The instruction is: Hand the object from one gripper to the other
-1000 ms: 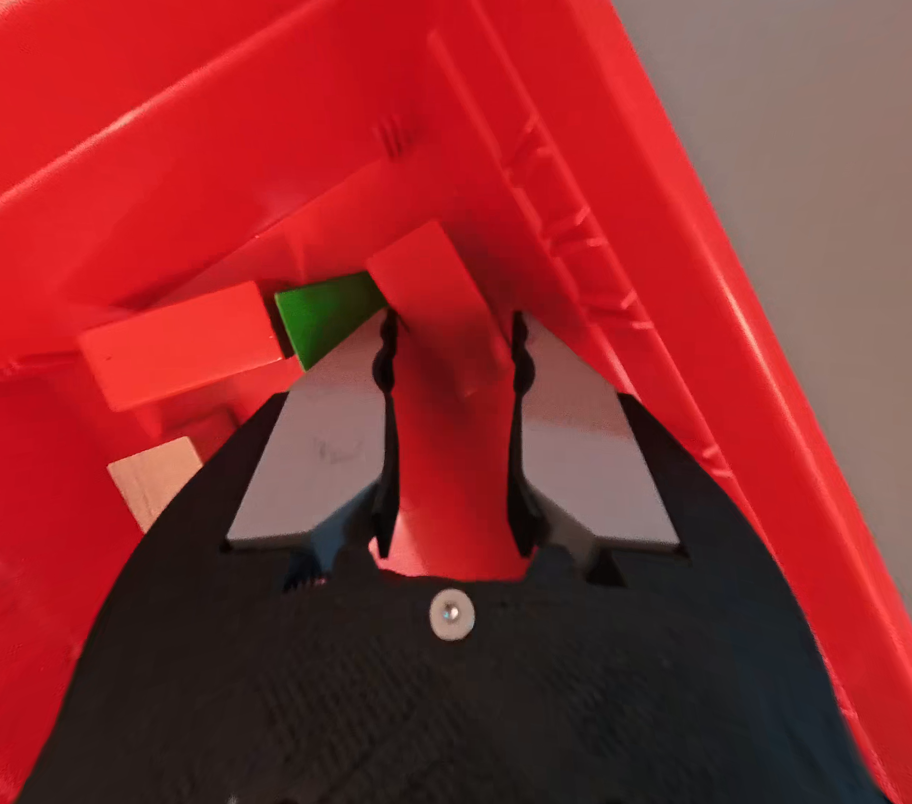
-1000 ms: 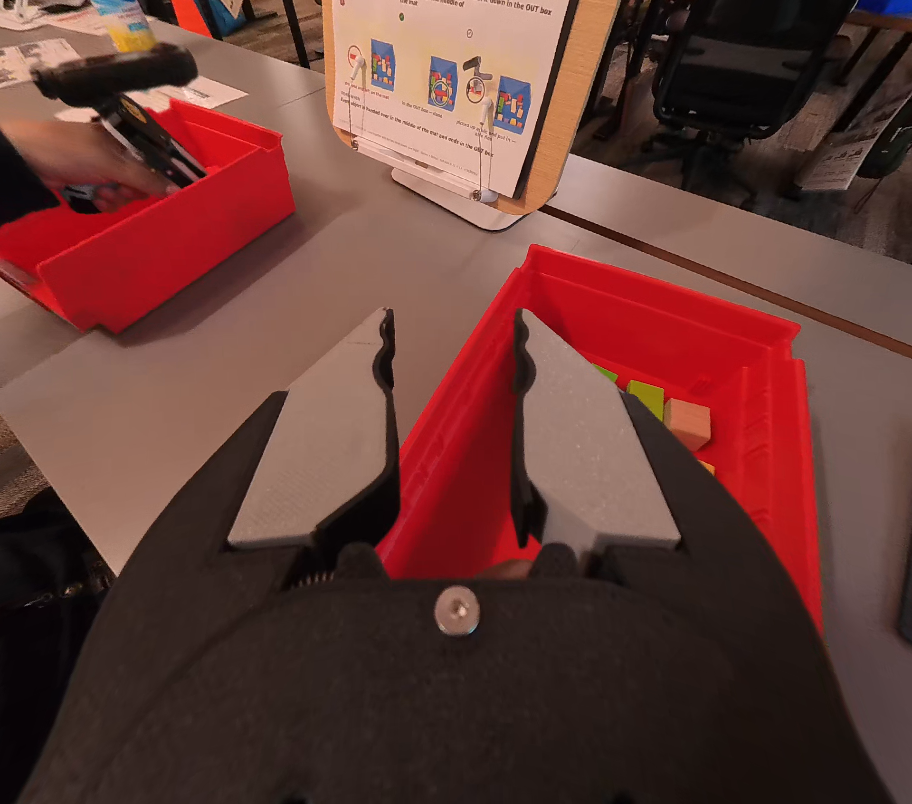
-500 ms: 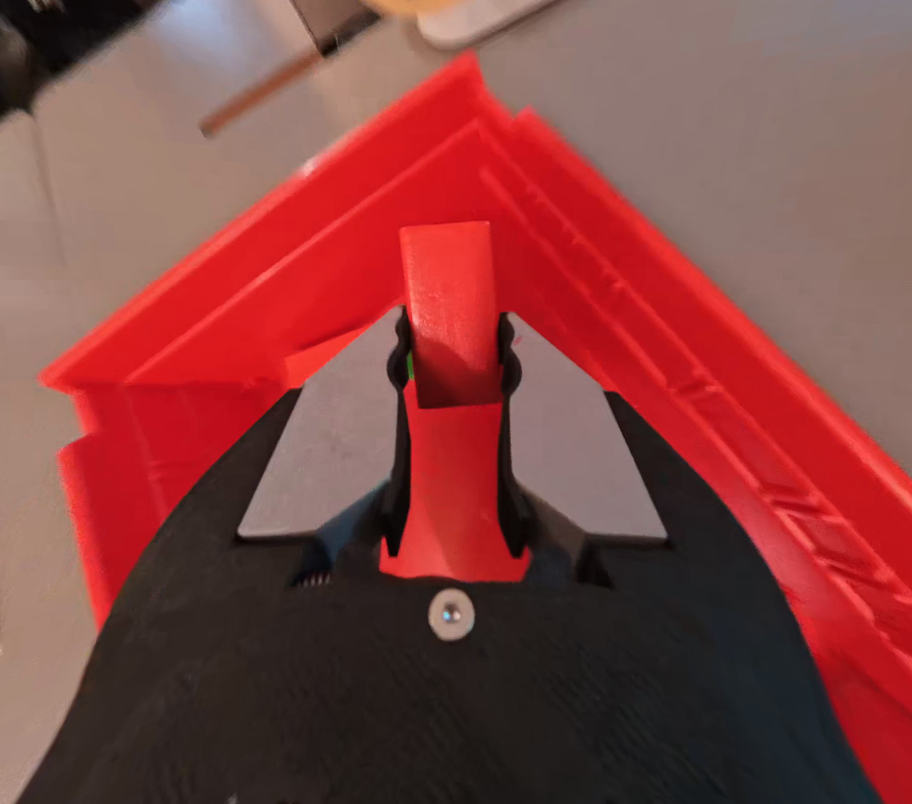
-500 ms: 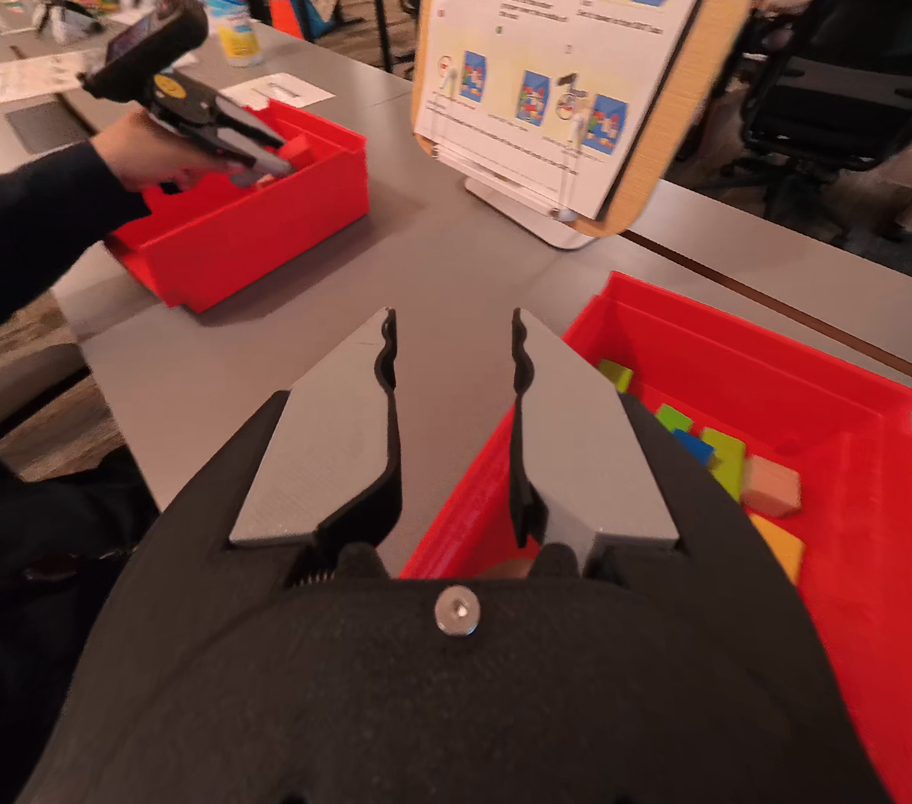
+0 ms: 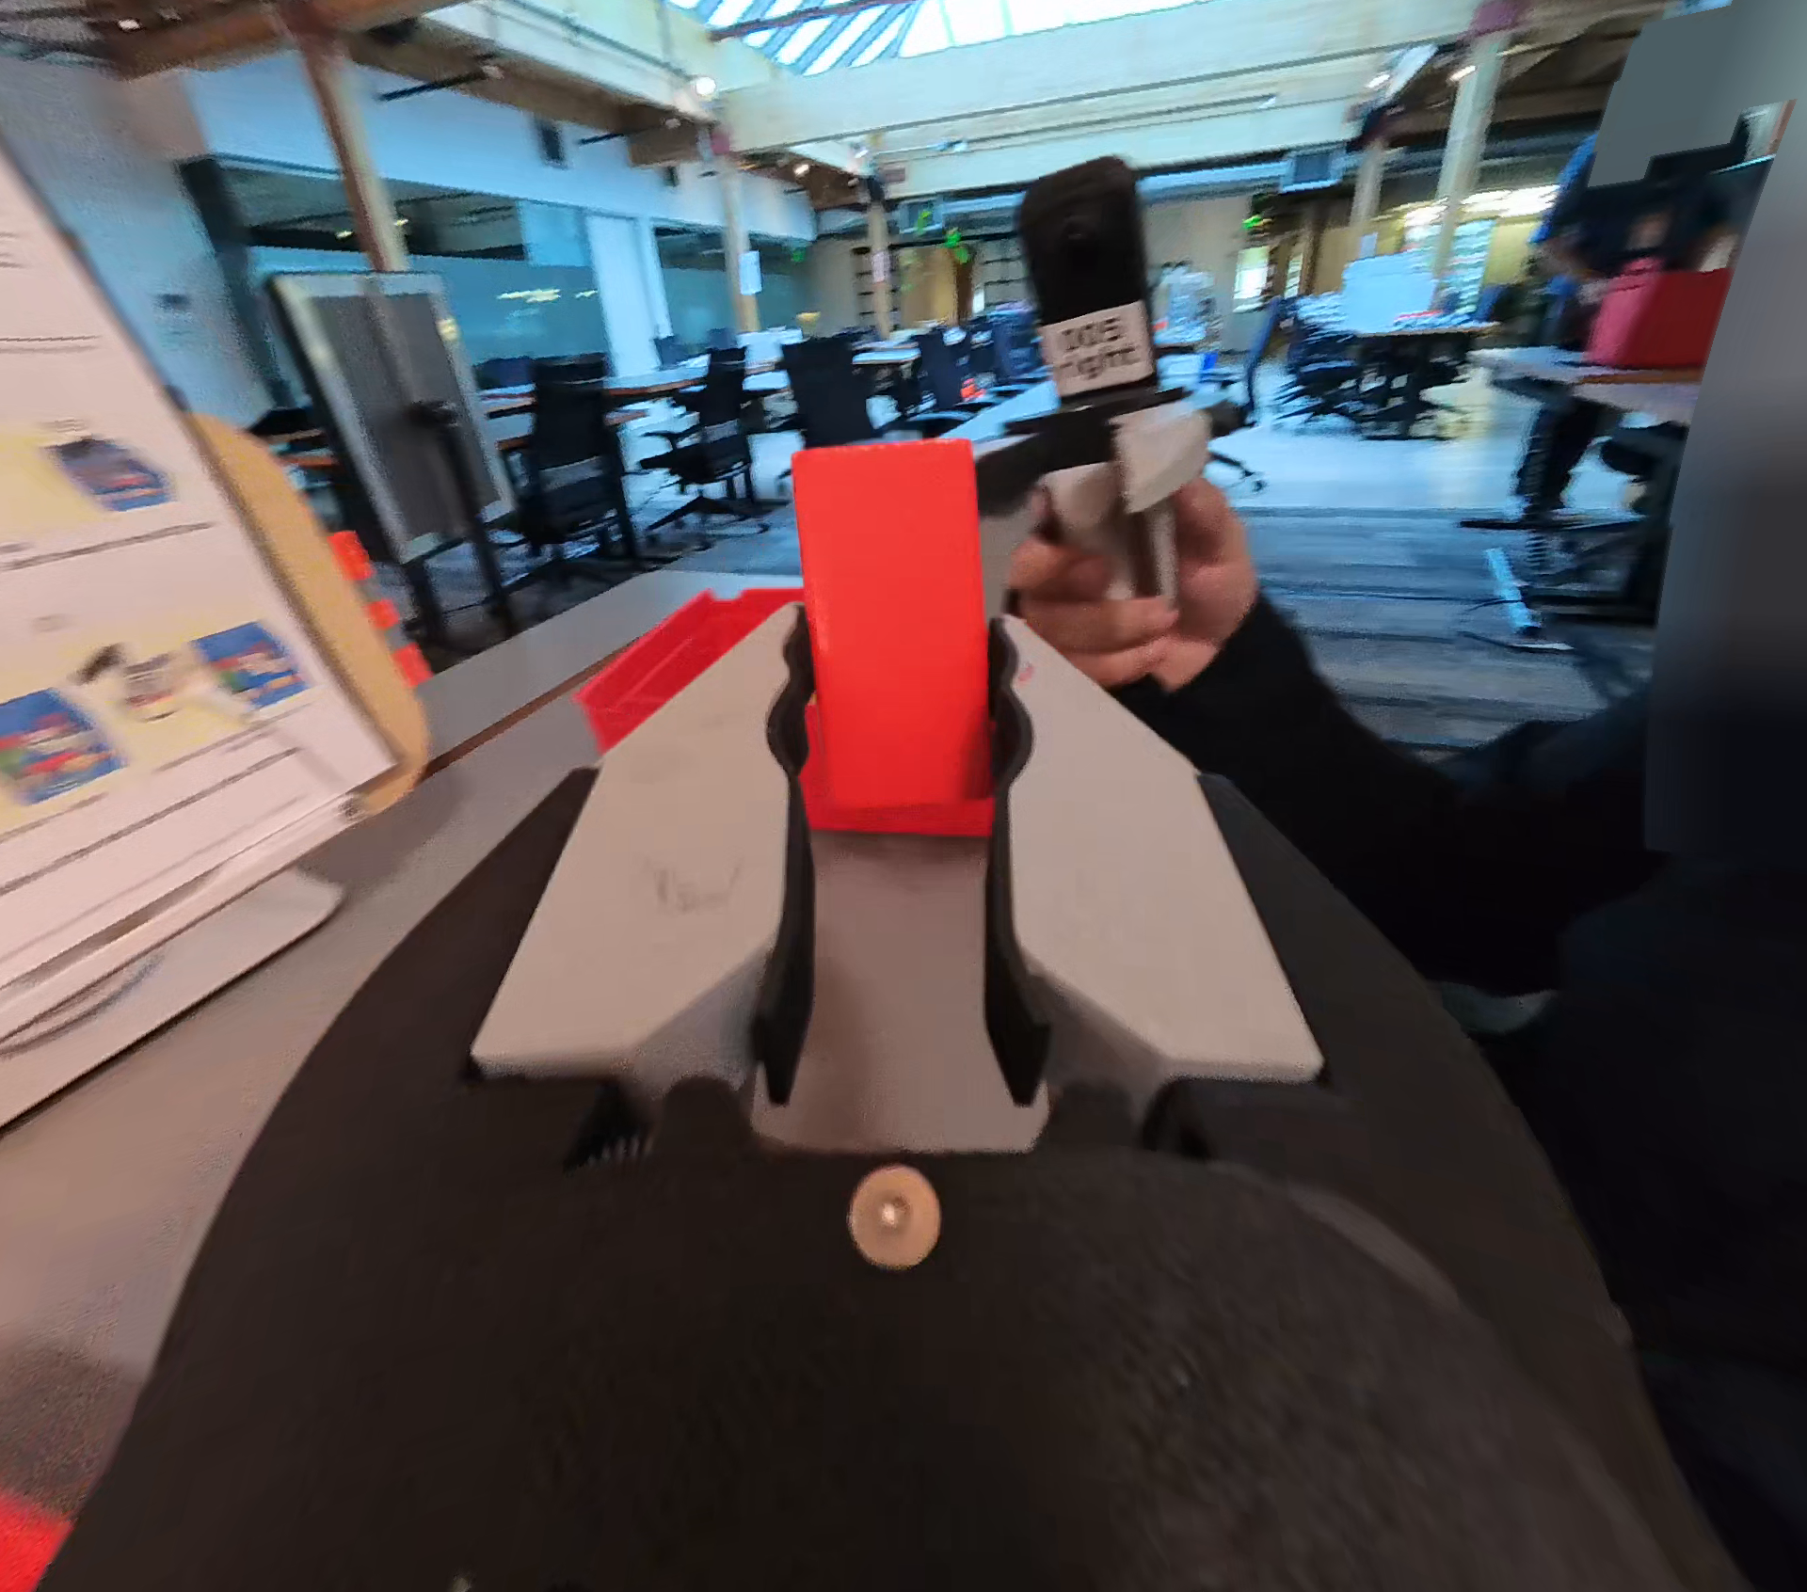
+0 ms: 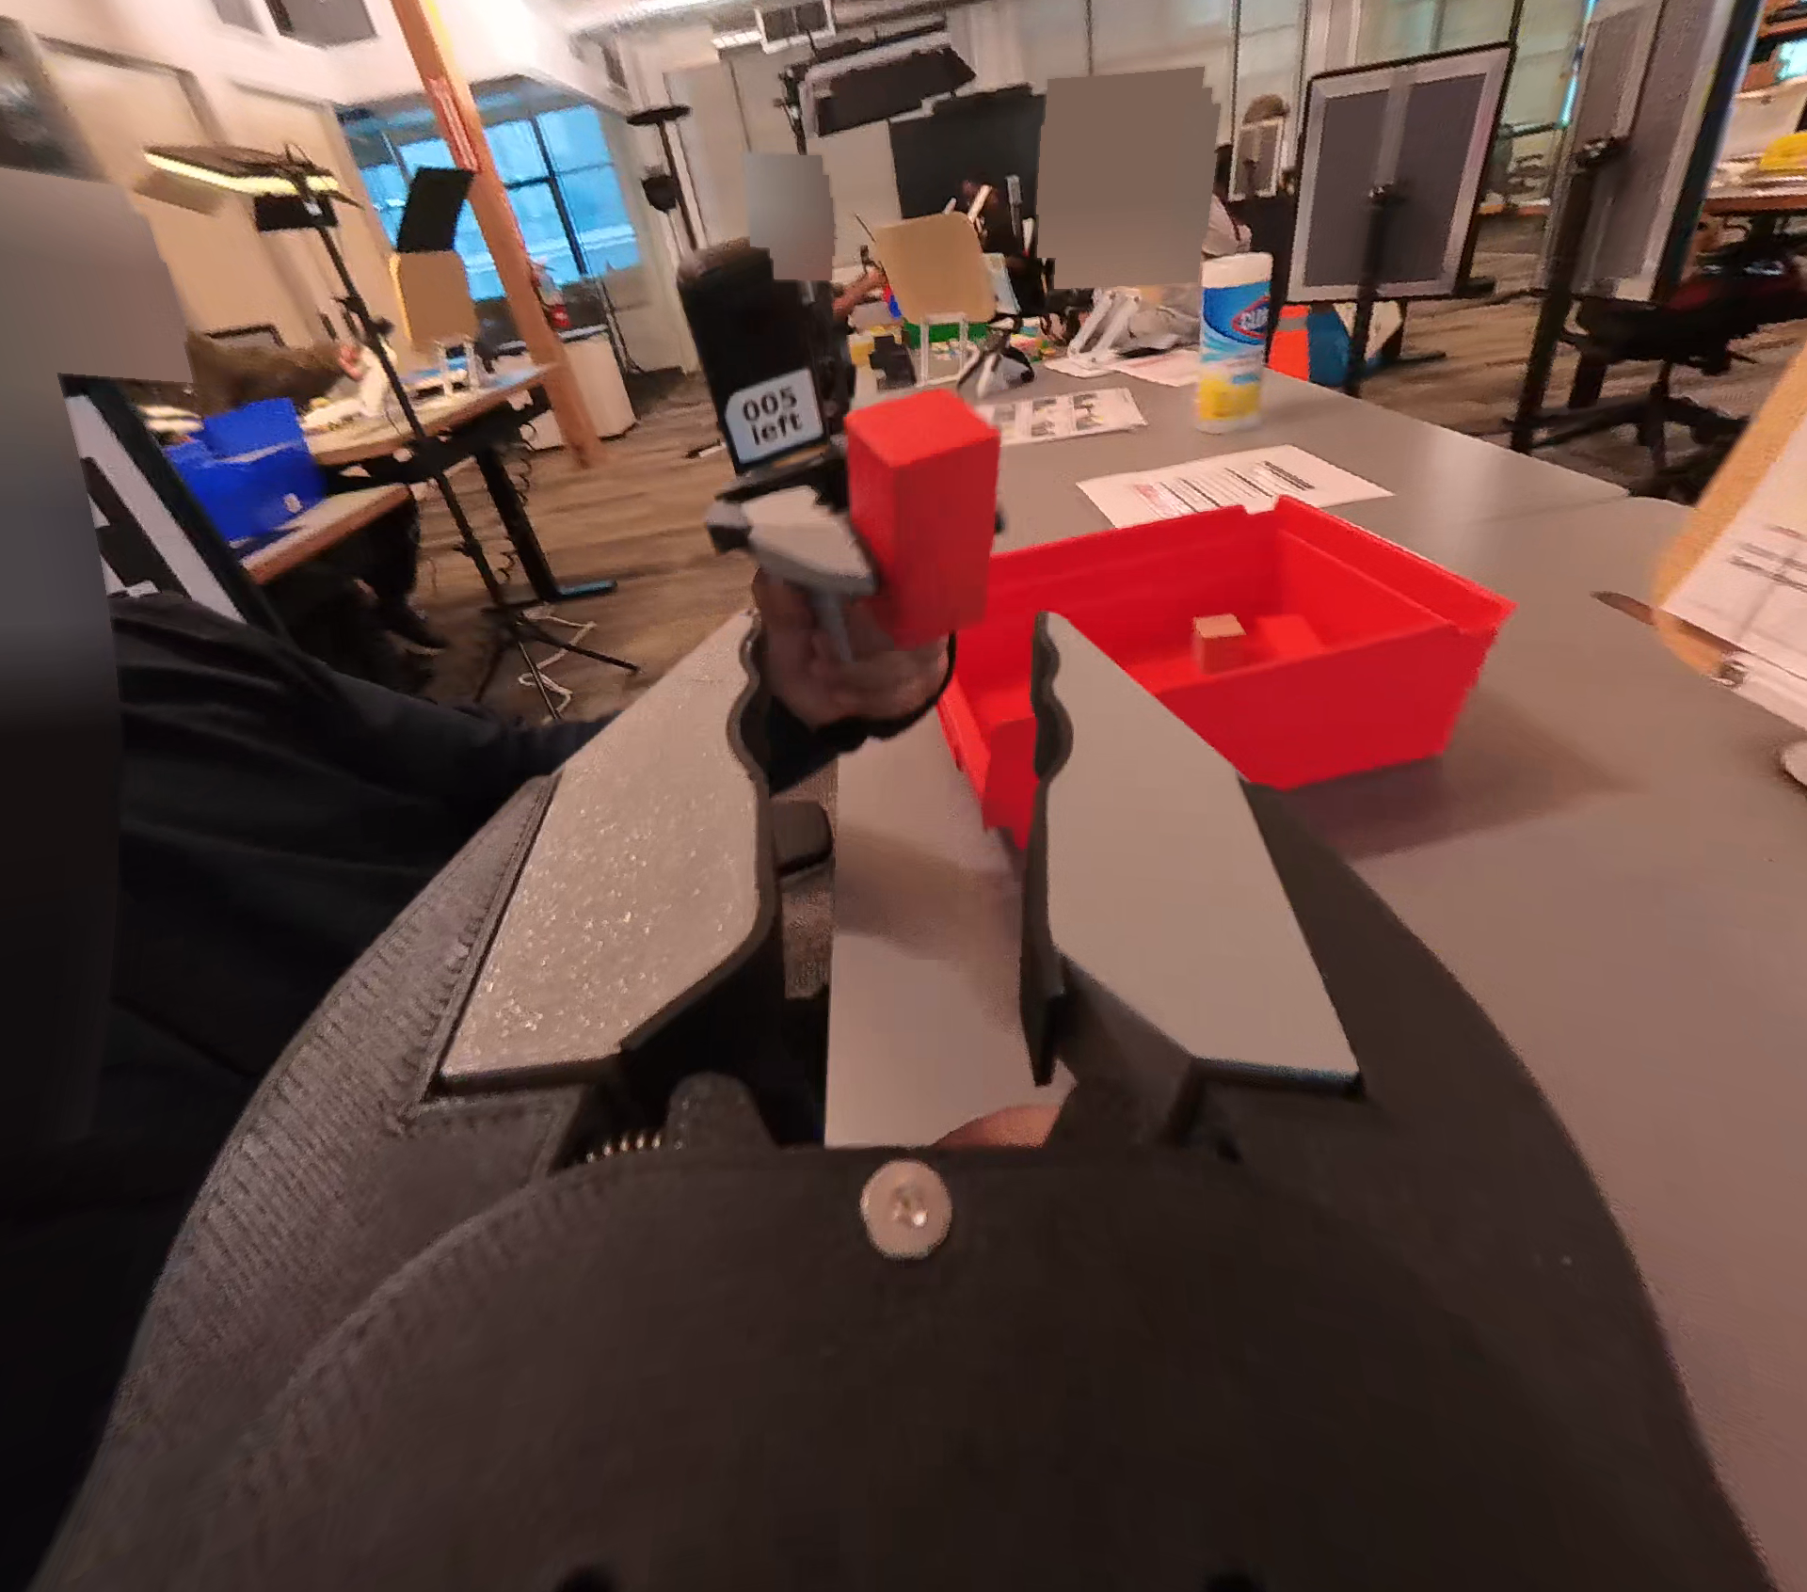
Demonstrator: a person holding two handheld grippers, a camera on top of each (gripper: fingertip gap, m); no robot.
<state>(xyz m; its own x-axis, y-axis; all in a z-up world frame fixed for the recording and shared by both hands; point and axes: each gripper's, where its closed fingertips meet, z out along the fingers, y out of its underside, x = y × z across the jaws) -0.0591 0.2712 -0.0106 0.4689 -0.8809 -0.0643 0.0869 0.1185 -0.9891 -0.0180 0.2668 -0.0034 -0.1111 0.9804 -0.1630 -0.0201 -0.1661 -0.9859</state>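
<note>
Above table [image 6: 1467, 910], block [image 5: 890, 626] in left tool [image 5: 895, 695]

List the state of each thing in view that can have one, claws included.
Left claw: shut on the red block, raised.
Red block: upright, held by its lower end, off the table.
Right claw: open, empty, facing the block.
Red bin: on the table, open-topped, a small wooden cube inside.
Wipes tub: upright, lid shut.
</note>
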